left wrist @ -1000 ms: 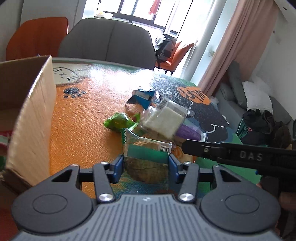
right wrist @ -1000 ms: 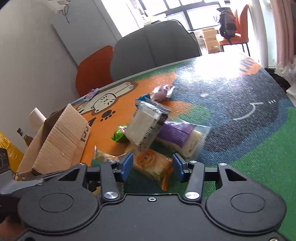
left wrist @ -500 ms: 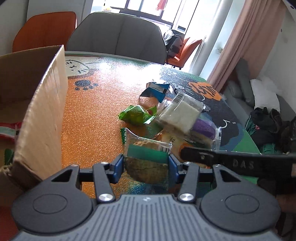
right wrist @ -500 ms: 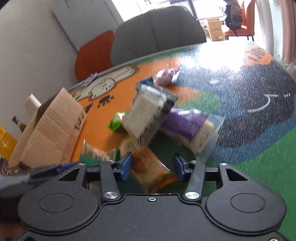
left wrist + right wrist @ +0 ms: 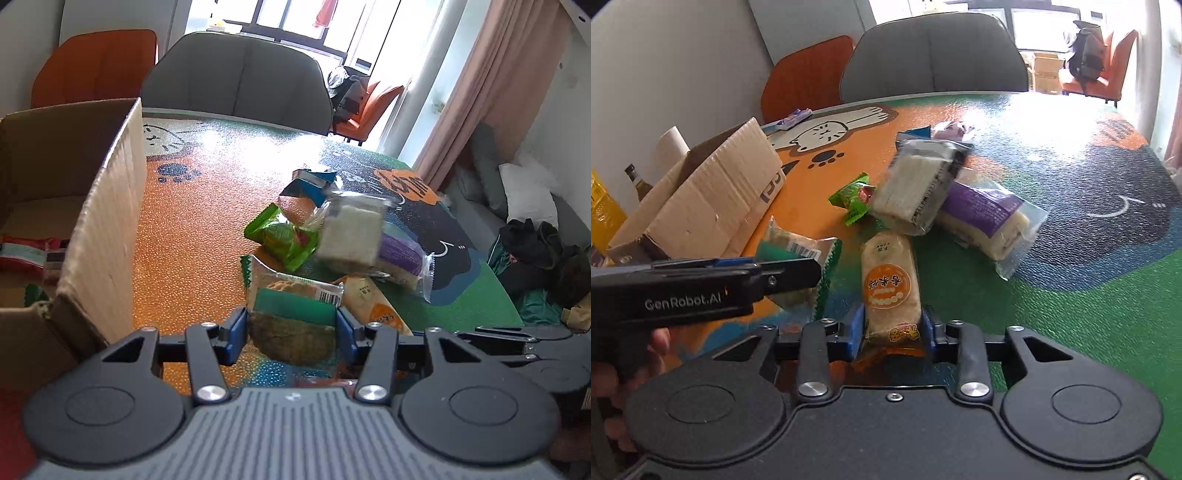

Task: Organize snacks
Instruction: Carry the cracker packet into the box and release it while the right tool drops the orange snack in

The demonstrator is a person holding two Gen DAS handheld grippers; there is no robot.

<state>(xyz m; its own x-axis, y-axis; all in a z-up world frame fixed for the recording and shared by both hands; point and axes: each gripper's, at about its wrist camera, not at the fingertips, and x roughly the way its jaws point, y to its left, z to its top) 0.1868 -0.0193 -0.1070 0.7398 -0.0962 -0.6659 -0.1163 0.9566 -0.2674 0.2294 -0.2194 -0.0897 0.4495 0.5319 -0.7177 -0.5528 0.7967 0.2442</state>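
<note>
Orange rice-cake pack (image 5: pixel 891 284) sits between my right gripper (image 5: pixel 892 329) pads, jaws closing on it. My left gripper (image 5: pixel 291 328) is clamped on a green-banded cookie pack (image 5: pixel 293 317), cardboard box (image 5: pixel 103 236) just to its left, snack pile (image 5: pixel 351 236) ahead.

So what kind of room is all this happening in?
Most likely a home living-dining room: a table under a cartoon cat mat, upholstered dining chairs around it, pink curtains by big windows, and a sofa with cushions nearby.

Lighting: bright daylight from the windows (image 5: pixel 295 22). Glare: white patch on the bench (image 5: pixel 1052 122). Fisheye bending at edges; sandwich pack (image 5: pixel 351 232) motion-blurred.
</note>
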